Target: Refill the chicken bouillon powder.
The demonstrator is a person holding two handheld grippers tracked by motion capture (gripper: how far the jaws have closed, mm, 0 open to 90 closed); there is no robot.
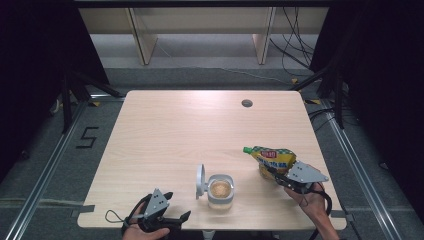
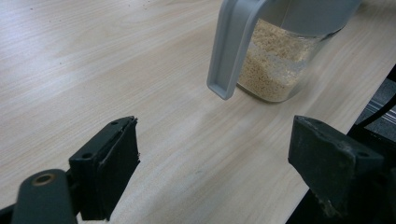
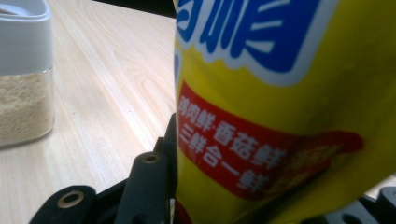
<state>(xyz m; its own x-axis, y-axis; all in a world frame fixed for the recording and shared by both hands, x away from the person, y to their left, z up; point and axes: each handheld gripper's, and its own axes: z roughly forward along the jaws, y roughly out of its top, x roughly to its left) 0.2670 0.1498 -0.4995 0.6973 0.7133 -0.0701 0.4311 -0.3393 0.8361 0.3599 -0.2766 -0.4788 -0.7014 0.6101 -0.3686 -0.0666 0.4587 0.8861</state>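
A yellow pouch [image 1: 272,157] with a green cap [image 1: 246,149] lies tilted at the table's right front, cap pointing left. My right gripper [image 1: 274,174] is shut on its lower end; in the right gripper view the pouch [image 3: 280,93] sits between the jaws, with the left finger [image 3: 149,186] against it. A clear jar [image 1: 220,191] of beige granules stands at the front middle with its grey lid [image 1: 200,181] flipped open to the left. My left gripper [image 1: 176,206] rests open near the front left edge. Its jaws stand wide apart with nothing between them, facing the jar [image 2: 280,60].
The light wooden table [image 1: 175,125] has a round cable hole [image 1: 246,103] at the back right. Its front edge runs just below both hands. Dark frame legs and cables stand on the floor around the table.
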